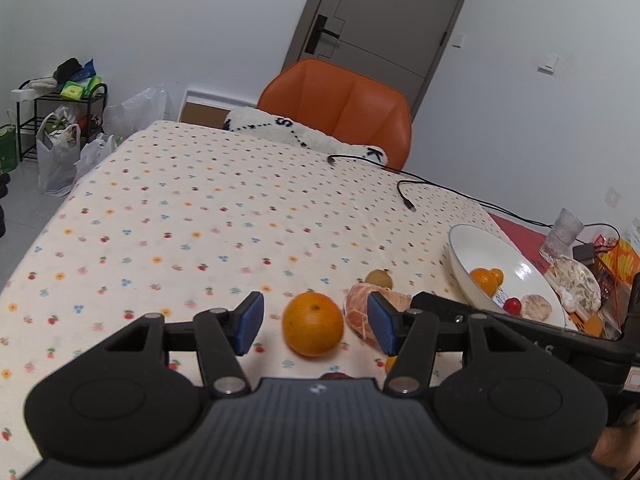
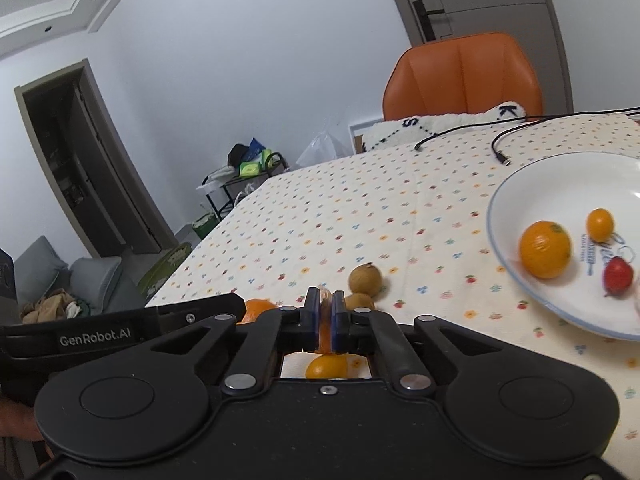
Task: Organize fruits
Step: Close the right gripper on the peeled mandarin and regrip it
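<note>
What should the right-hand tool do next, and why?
Probably lift the right tool a little. Its jaws look closed on the peeled citrus, low over the table, and the white bowl to its right already holds an orange.

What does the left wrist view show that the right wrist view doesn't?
Only the left wrist view: open left tongs framing a whole orange, a drinking glass, and peeled segments in the white bowl. Only the right wrist view: right tongs shut on a peeled citrus piece, and two brown longans. Both: the bowl, its orange, the orange chair, black cables.
</note>
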Available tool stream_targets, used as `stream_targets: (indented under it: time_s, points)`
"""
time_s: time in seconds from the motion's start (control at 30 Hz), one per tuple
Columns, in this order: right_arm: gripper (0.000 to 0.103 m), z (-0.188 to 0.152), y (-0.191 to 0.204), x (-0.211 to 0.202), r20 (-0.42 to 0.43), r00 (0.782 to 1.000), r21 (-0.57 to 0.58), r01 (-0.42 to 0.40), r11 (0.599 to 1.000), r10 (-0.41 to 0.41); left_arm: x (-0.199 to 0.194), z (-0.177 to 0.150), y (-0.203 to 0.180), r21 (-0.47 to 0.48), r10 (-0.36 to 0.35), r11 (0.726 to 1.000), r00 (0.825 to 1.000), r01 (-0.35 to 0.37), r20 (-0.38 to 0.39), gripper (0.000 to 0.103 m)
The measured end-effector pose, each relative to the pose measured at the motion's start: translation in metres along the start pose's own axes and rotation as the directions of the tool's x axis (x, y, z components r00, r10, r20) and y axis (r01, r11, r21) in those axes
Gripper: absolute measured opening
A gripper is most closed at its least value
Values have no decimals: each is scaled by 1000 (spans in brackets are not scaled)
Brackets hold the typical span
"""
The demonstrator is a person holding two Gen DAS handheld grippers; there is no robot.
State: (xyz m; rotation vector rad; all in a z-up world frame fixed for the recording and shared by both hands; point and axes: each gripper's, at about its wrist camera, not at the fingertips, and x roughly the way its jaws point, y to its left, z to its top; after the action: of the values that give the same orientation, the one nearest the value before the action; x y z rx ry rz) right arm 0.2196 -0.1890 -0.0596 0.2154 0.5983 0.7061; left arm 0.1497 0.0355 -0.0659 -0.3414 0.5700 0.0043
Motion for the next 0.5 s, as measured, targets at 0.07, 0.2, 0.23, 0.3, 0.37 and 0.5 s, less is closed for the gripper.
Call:
stream_targets:
  time_s: [0.07,0.2,0.23,0.3,0.37,0.5]
  points:
    - [3,1,-3,-4,11,1000,4,2,1000,-2,1,0,-5,8,-5,1000,1000,5,-1,56]
    - [3,3,-11,-12,32,999,14,9,1000,-9,4,-1,-14,23,-16,1000,1000,16,-7,56]
    - [3,3,-13,-14,36,999,18,12,1000,-12,5,-1,-16,28,-19,999,1000,20,-8,56]
    - [3,3,-19,-18,44,999,26,17,1000,-19,7,-2,-21,35,-25,999,1000,25,-14,56]
    - [3,3,-24,-22,52,998,33,22,999,-24,9,-4,-25,40,-28,999,999,29,-19,56]
    - [3,0,-32,-29,56,997,46,42,998,-44,12,-4,-34,64,-28,998,1000,28,-10,56]
